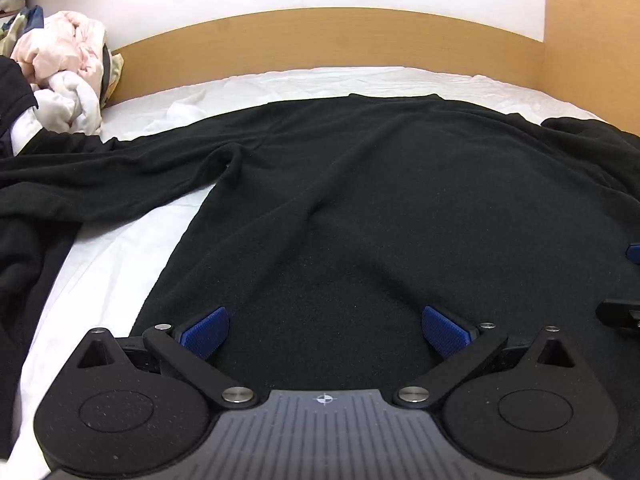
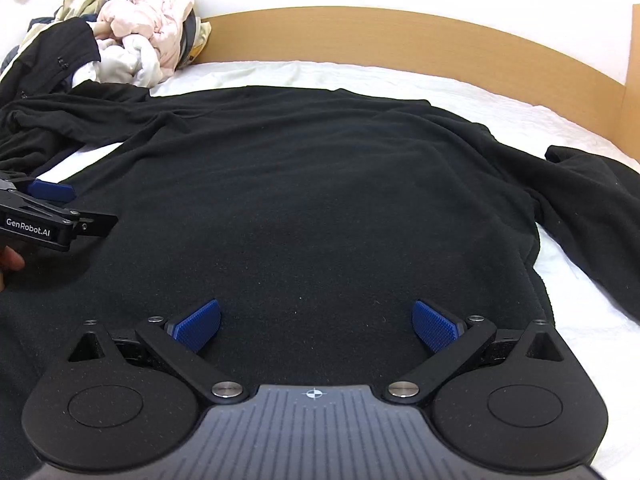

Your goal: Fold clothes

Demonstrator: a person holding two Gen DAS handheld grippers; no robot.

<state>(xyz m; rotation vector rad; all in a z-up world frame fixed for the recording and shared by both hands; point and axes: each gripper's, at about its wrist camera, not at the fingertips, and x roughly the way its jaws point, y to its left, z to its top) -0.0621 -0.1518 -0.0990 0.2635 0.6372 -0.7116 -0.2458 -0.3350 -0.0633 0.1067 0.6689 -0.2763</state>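
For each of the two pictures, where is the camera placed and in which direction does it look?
Left wrist: on the left gripper, facing down over the black sweater toward the headboard; its open jaws show.
Right wrist: on the right gripper, same direction; open jaws, plus the left gripper and fingertips of a hand at left.
Shared: sweater, headboard, white sheet, clothes pile.

Two low wrist views, both toward headboard [image 1: 332, 36]
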